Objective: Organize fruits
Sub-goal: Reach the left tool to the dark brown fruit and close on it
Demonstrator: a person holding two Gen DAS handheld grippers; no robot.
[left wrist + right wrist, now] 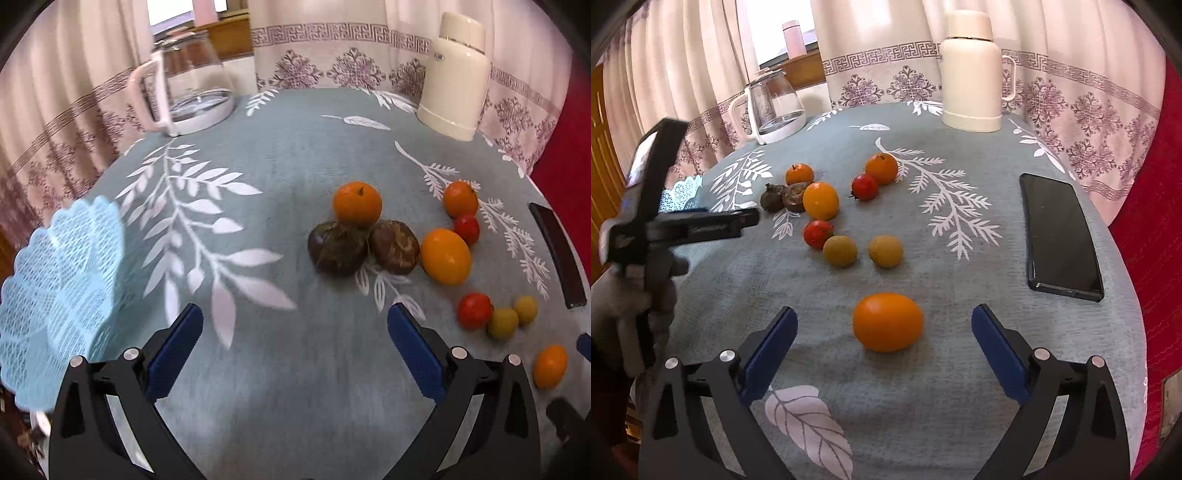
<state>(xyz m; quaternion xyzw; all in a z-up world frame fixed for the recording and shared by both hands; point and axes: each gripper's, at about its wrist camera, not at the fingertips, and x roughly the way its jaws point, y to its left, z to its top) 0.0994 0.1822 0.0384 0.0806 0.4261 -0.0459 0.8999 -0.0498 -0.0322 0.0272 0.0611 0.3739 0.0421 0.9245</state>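
Note:
Several fruits lie loose on the grey-green tablecloth (923,387). In the right wrist view, an orange fruit (888,322) sits between the open fingers of my right gripper (884,313), untouched. Behind it are two yellow-green fruits (840,251), two red ones (817,233), more orange ones (820,200) and two dark brown fruits (783,197). My left gripper (295,332) is open and empty above bare cloth, short of the dark brown fruits (338,249). A pale blue lattice basket (62,295) stands at its left.
A black phone (1060,232) lies at the right side of the table. A cream thermos (971,74) and a glass kettle (772,107) stand at the back edge before curtains. A hand (628,295) holds the left gripper at the left.

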